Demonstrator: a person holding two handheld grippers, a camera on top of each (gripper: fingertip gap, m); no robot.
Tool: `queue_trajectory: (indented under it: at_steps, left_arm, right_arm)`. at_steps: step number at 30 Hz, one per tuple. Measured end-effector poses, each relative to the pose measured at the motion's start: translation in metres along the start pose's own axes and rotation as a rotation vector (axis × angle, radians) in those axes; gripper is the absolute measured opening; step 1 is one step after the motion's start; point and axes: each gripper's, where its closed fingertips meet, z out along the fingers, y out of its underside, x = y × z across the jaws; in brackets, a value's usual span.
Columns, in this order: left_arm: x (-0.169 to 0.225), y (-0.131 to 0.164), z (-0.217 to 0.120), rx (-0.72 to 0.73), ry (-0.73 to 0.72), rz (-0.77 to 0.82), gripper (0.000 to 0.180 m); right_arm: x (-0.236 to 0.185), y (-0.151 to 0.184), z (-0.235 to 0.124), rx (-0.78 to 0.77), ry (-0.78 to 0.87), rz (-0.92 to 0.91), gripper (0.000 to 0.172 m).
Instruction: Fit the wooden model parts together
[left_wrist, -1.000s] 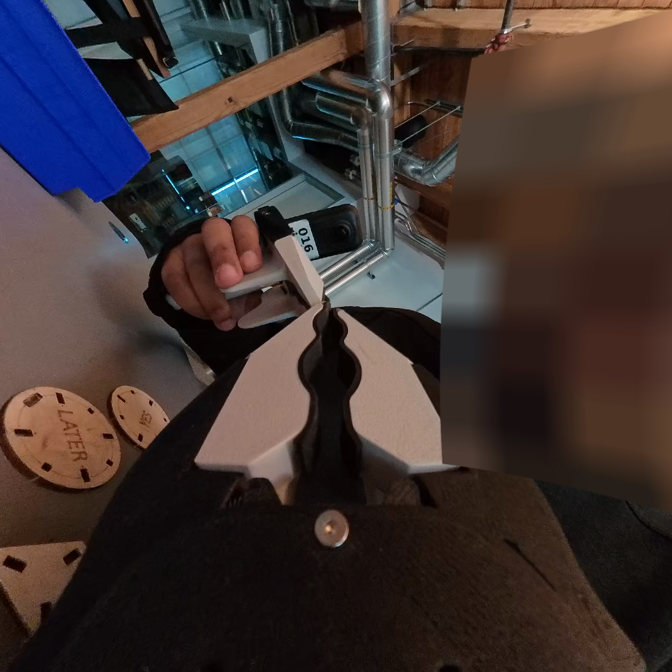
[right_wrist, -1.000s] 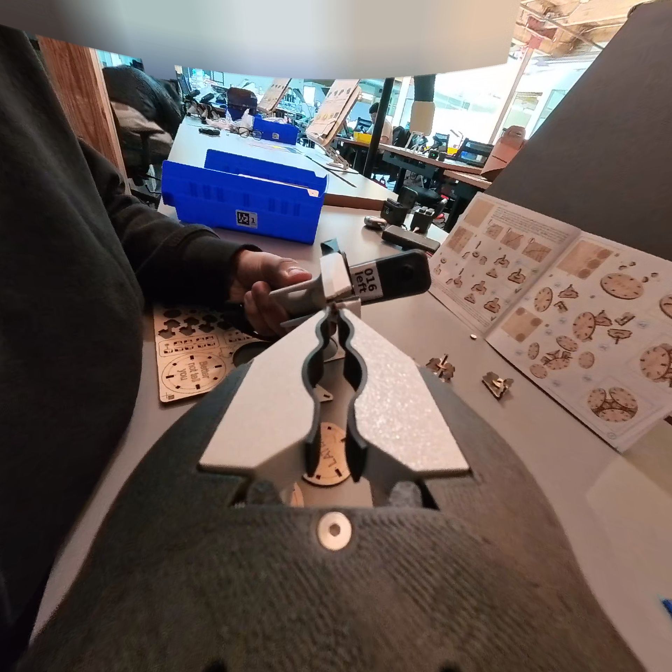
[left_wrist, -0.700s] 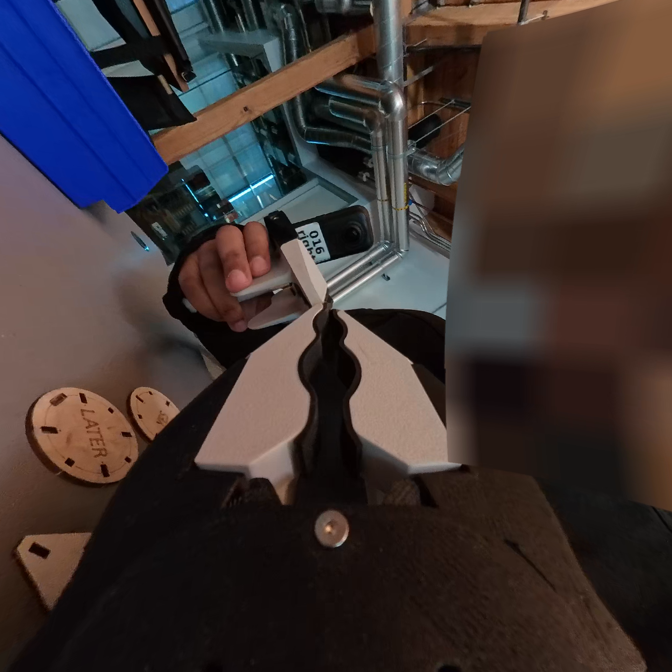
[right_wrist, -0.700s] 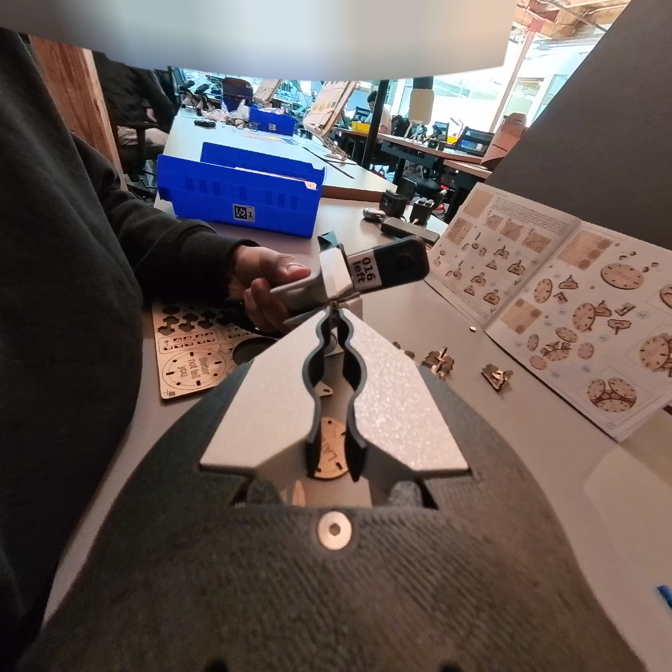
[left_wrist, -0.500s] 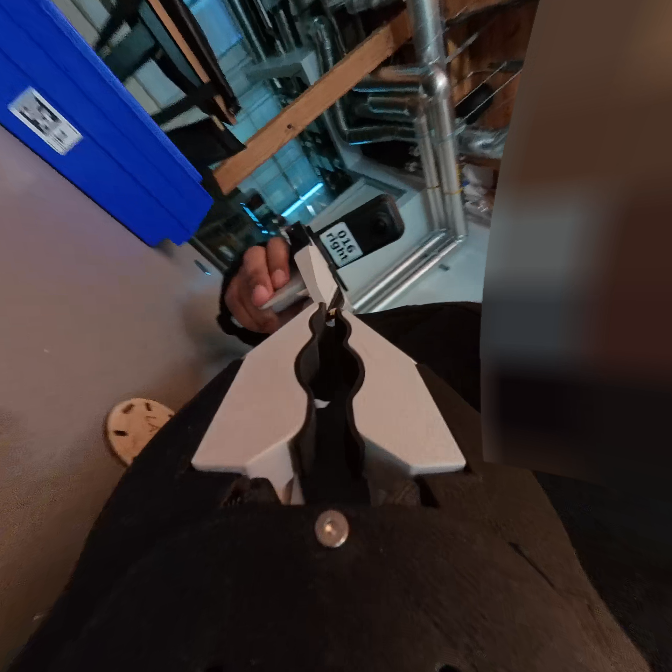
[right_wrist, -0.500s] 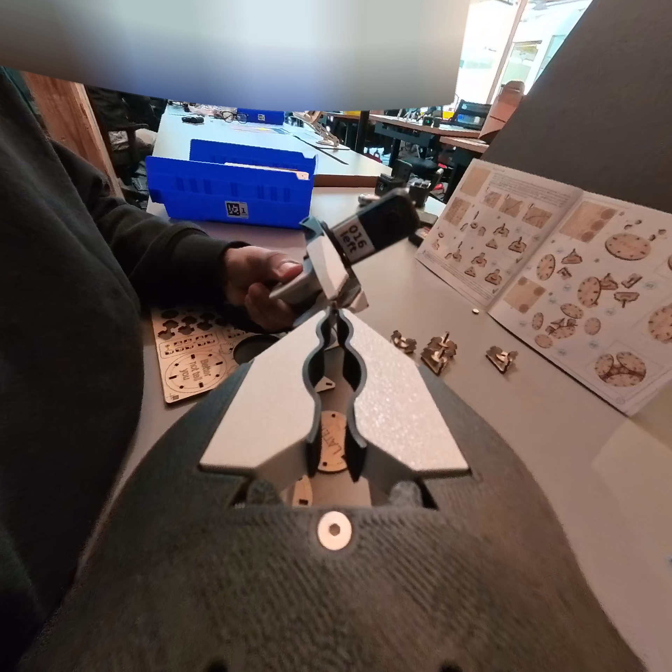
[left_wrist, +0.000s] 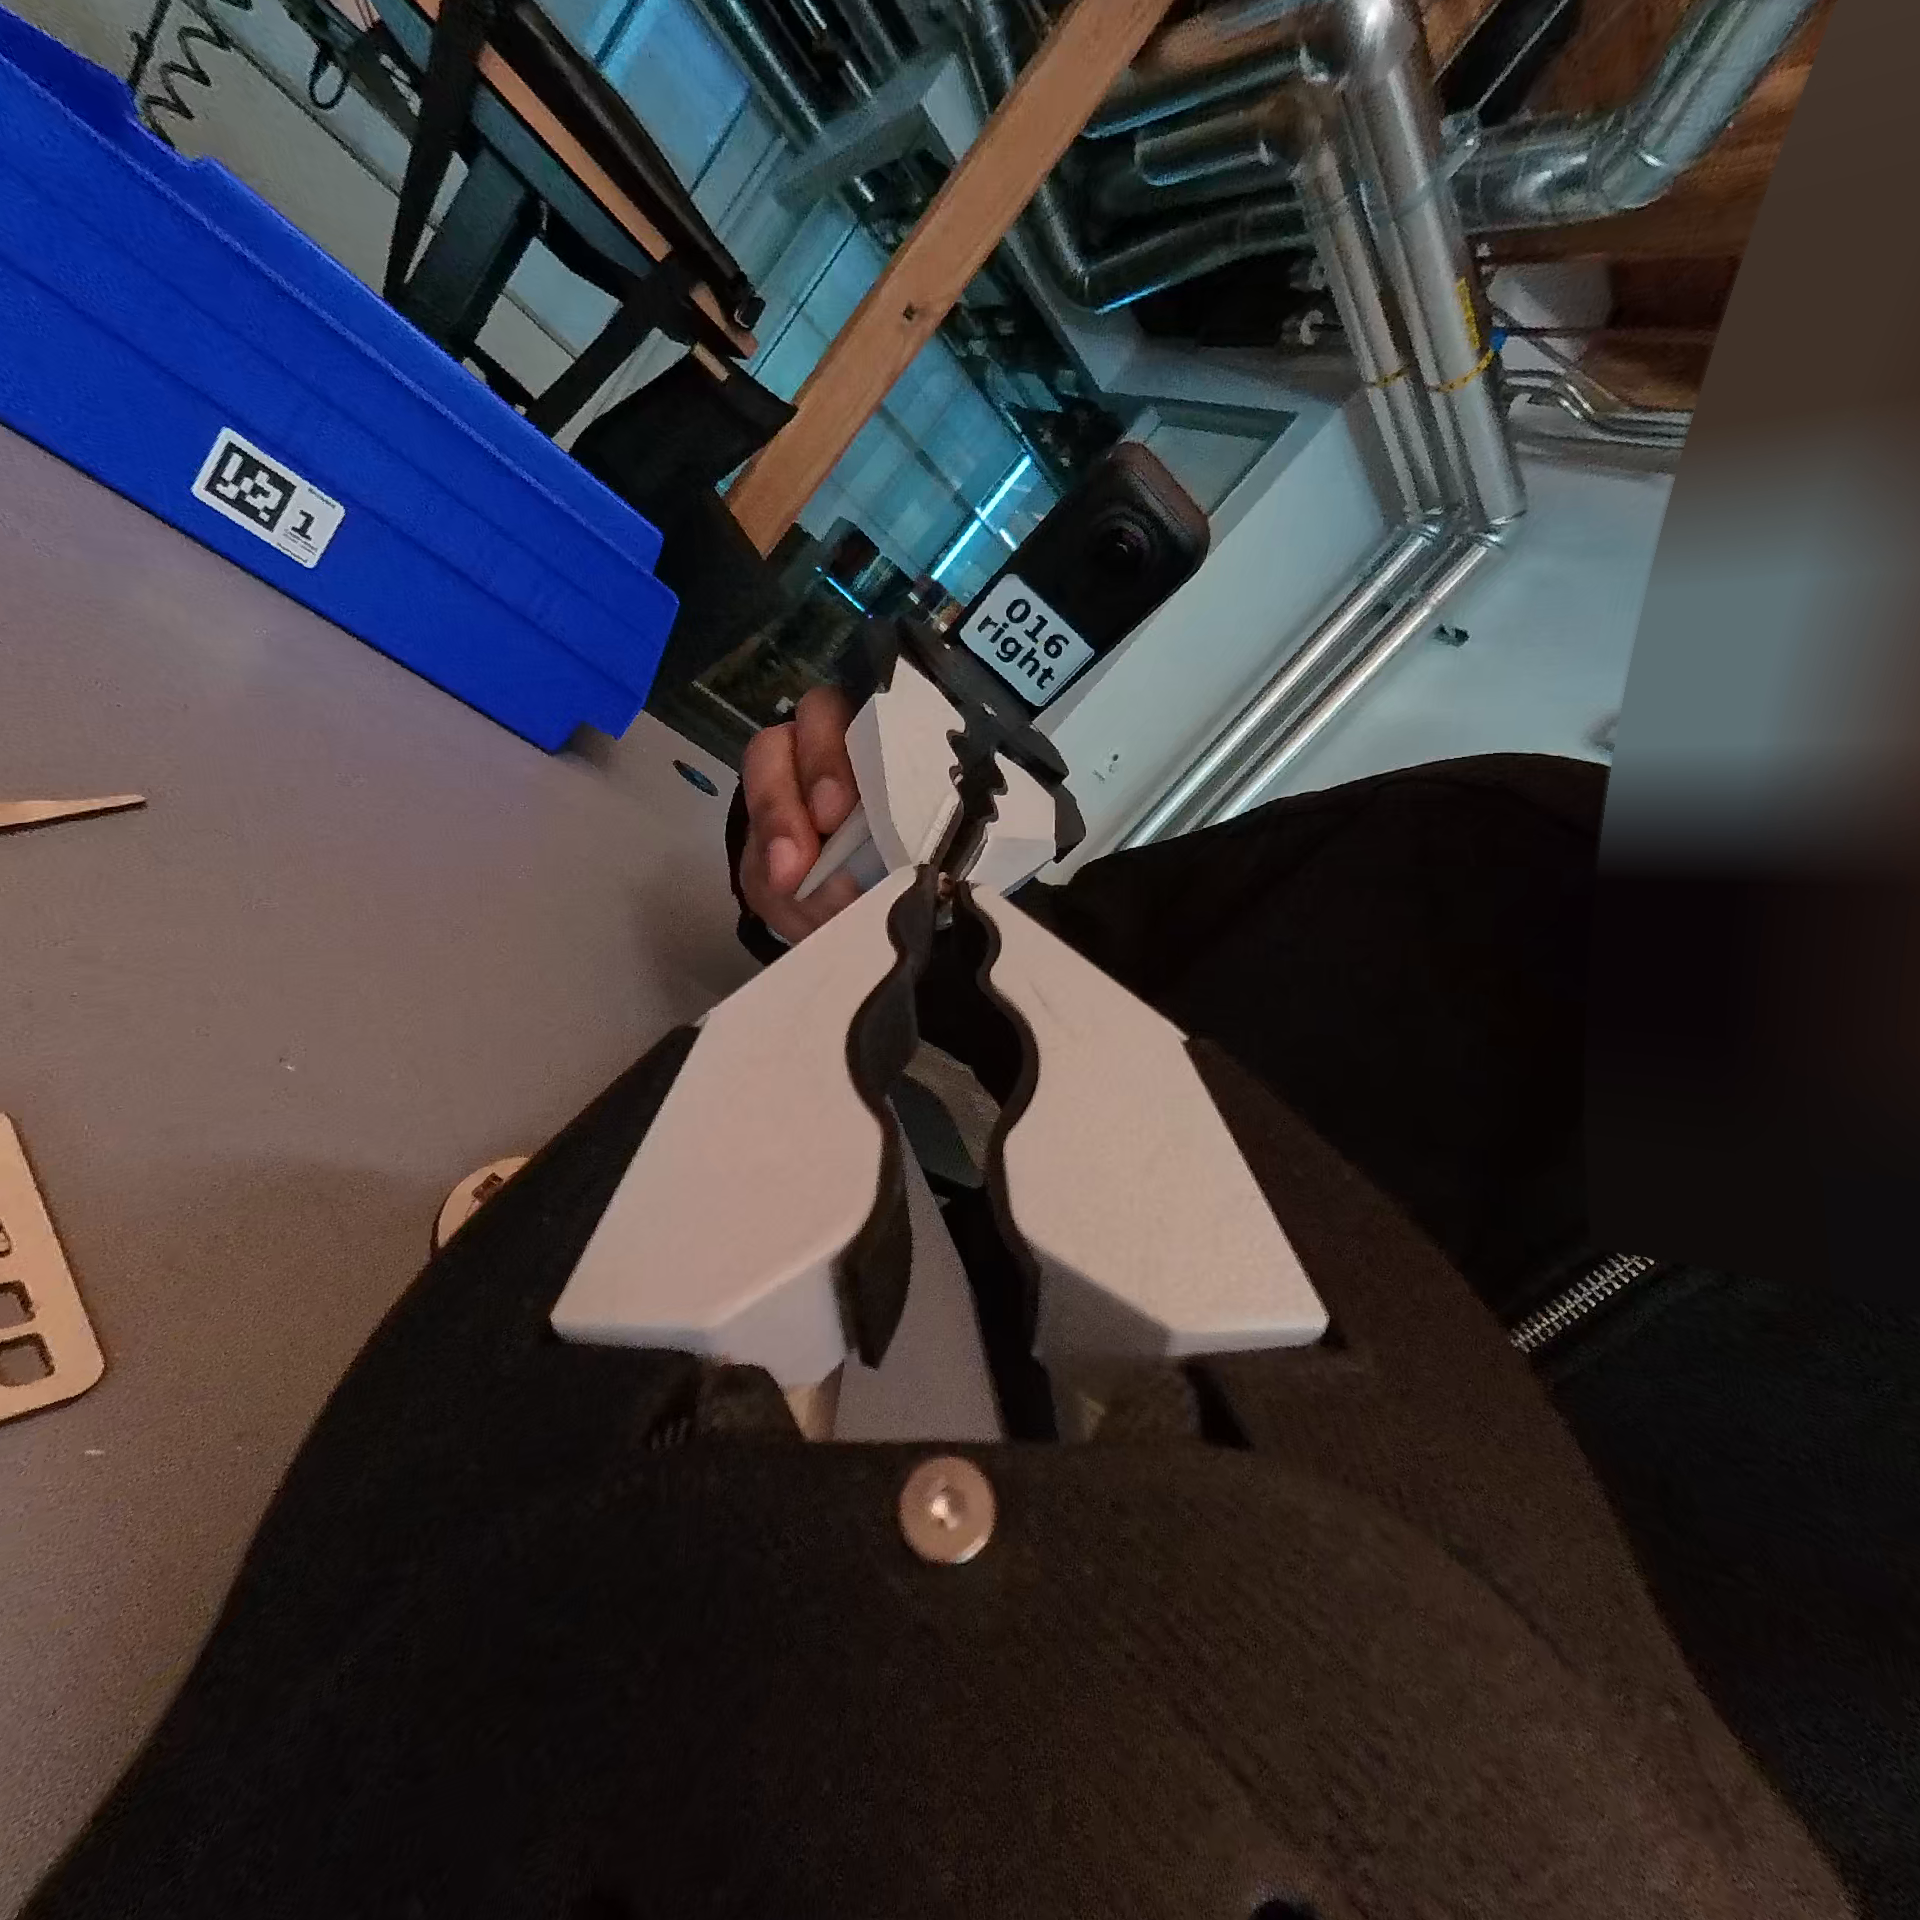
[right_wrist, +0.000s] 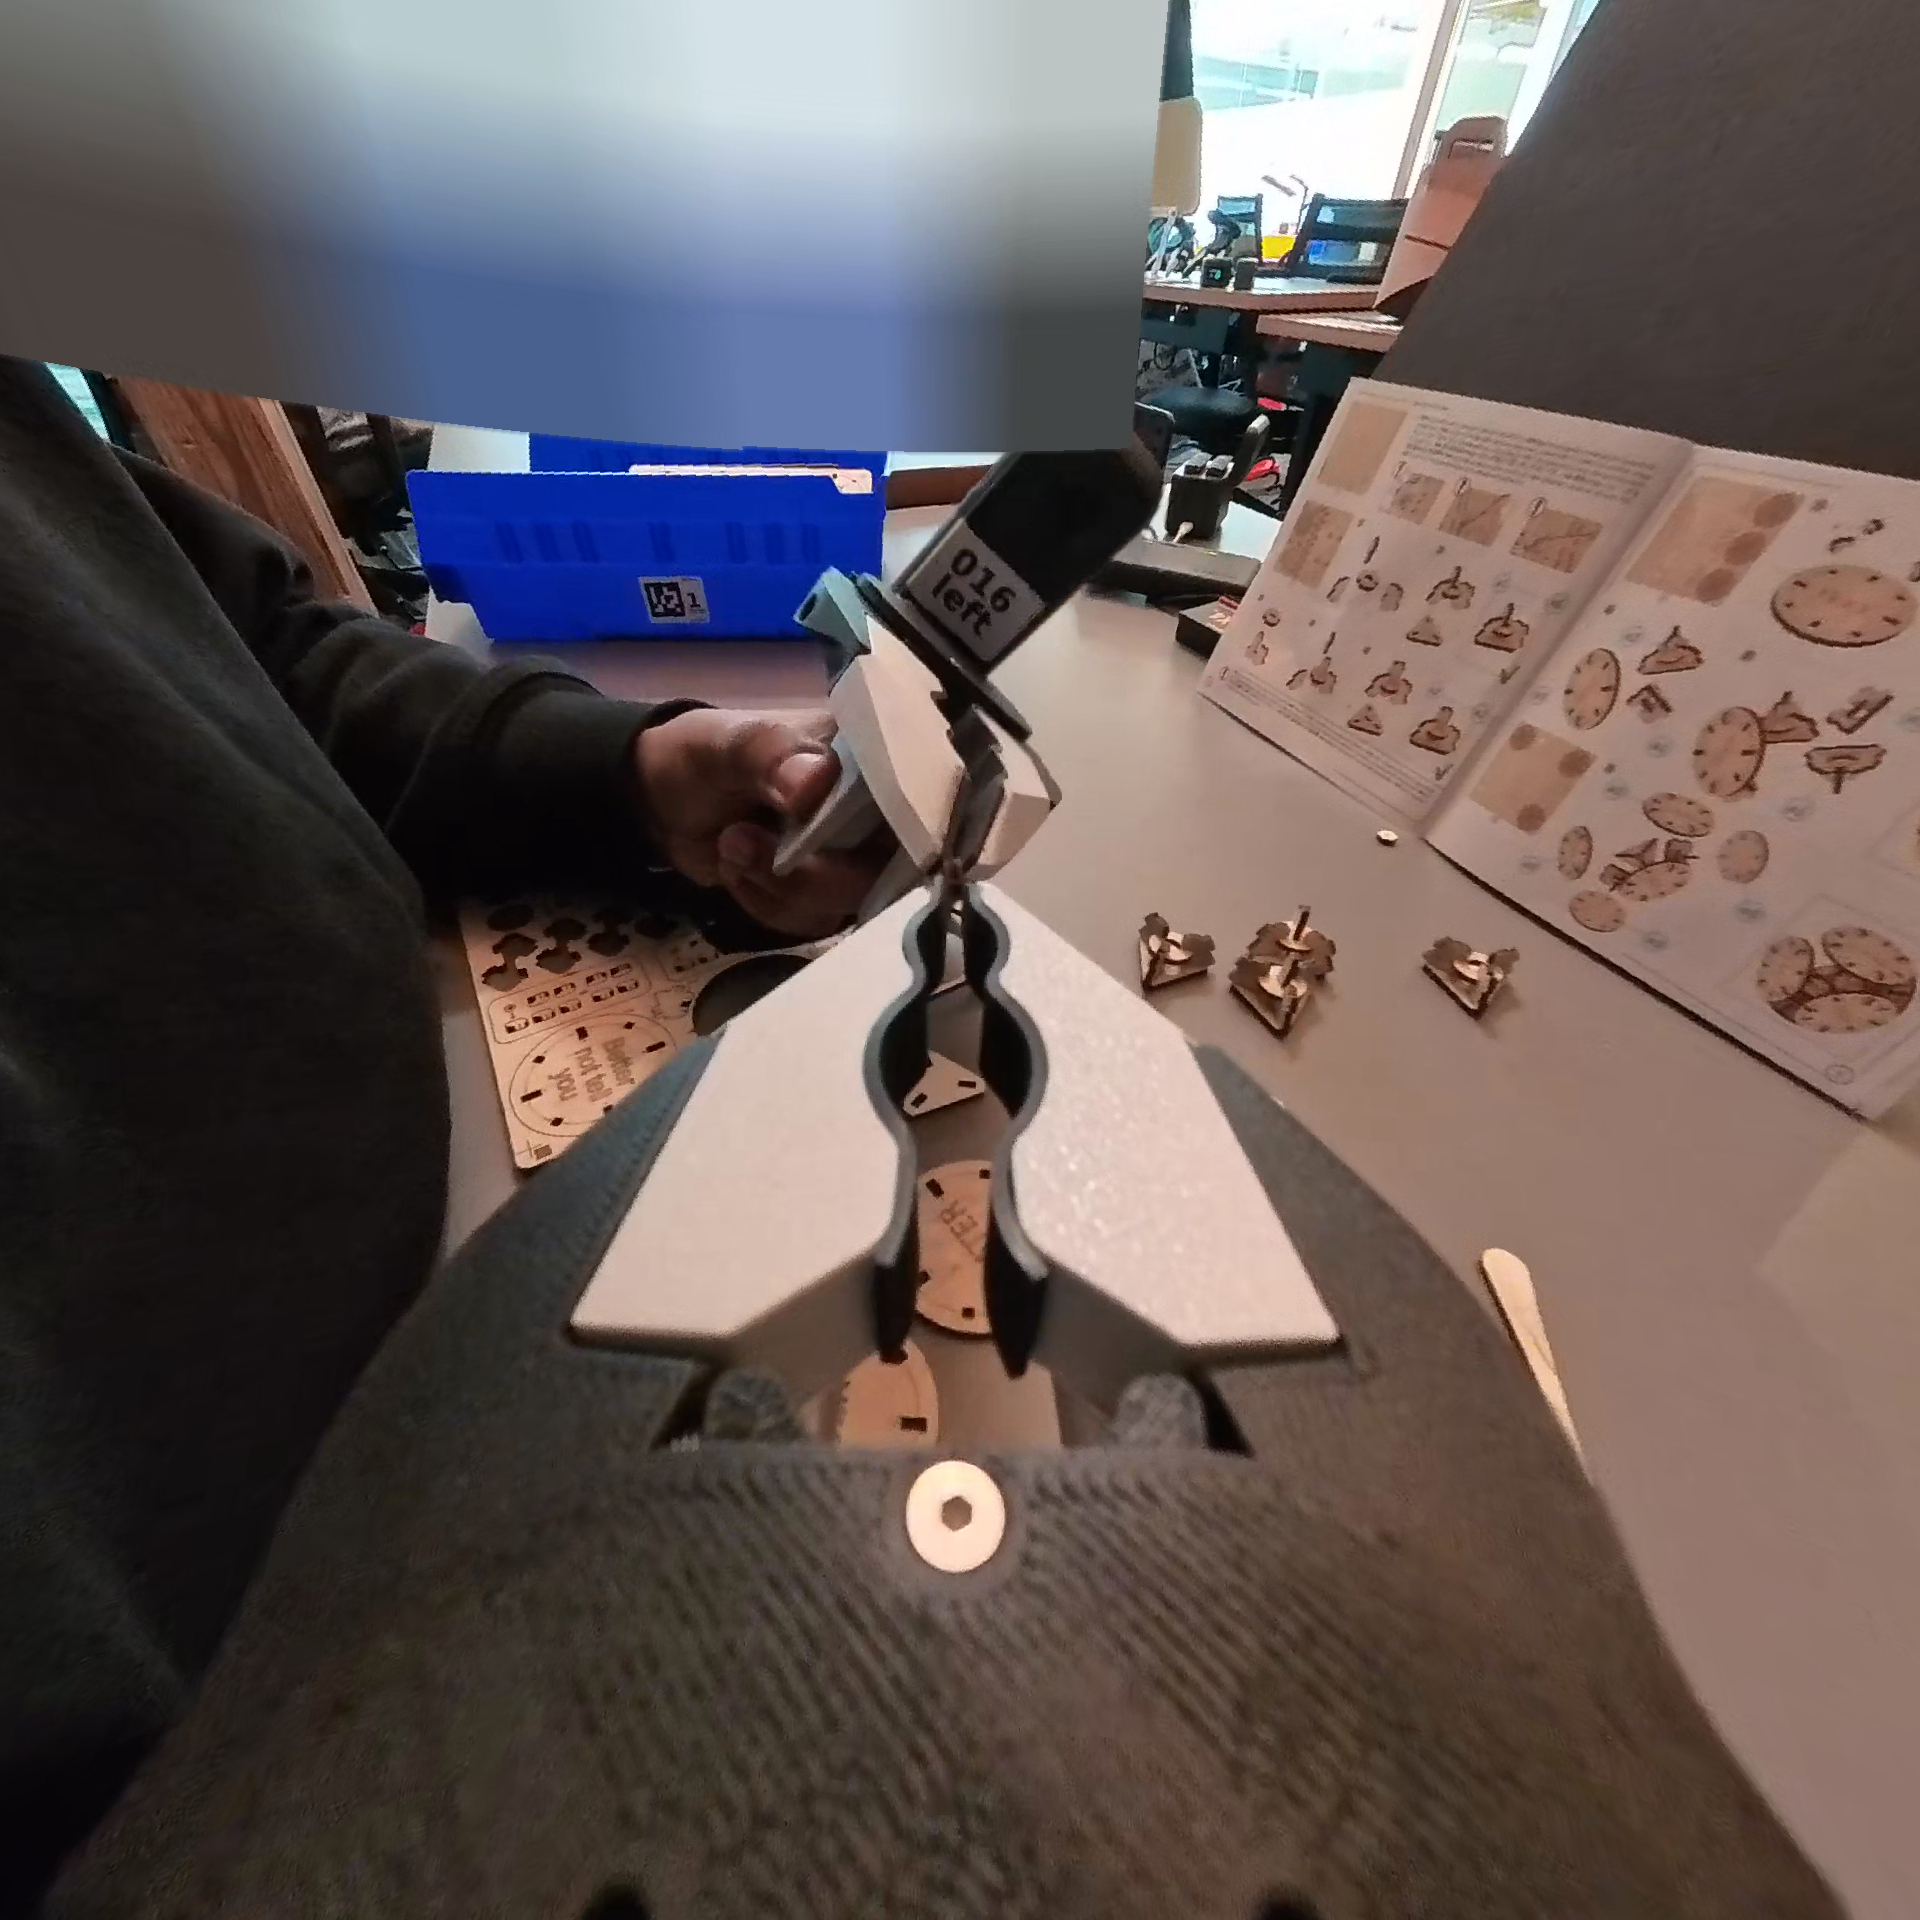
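The left gripper (left_wrist: 940, 891) has tilted up to meet the right gripper (right_wrist: 951, 885) tip to tip above the grey table (left_wrist: 312, 935). Both are nearly closed, pinching 1 small wooden piece (left_wrist: 943, 883). 3 wooden assemblies (right_wrist: 1283, 961) lie nearby.

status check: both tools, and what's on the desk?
Left tool and right tool shut, tip to tip on a tiny piece. Three wooden assemblies, open booklet on desk.
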Motion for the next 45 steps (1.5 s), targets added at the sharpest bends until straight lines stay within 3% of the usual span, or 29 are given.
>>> queue_trajectory:
  at_steps: [18, 24, 30, 45]
  left_arm:
    - [0.000, 0.002, 0.000, 0.011, 0.056, -0.136, 0.000]
    - [0.005, -0.002, 0.000, 0.037, 0.062, -0.033, 0.000]
    - [0.003, 0.003, 0.002, -0.022, -0.027, 0.142, 0.007]
    - [0.007, 0.002, 0.001, -0.021, -0.029, 0.184, 0.002]
  right_arm:
    - [-0.002, 0.002, -0.001, -0.052, 0.054, -0.162, 0.001]
    - [-0.003, -0.003, -0.001, -0.002, -0.012, 0.038, 0.000]
    - [-0.002, -0.007, -0.003, 0.063, -0.071, 0.223, 0.000]
    - [-0.008, -0.004, 0.002, 0.035, -0.102, 0.257, 0.000]
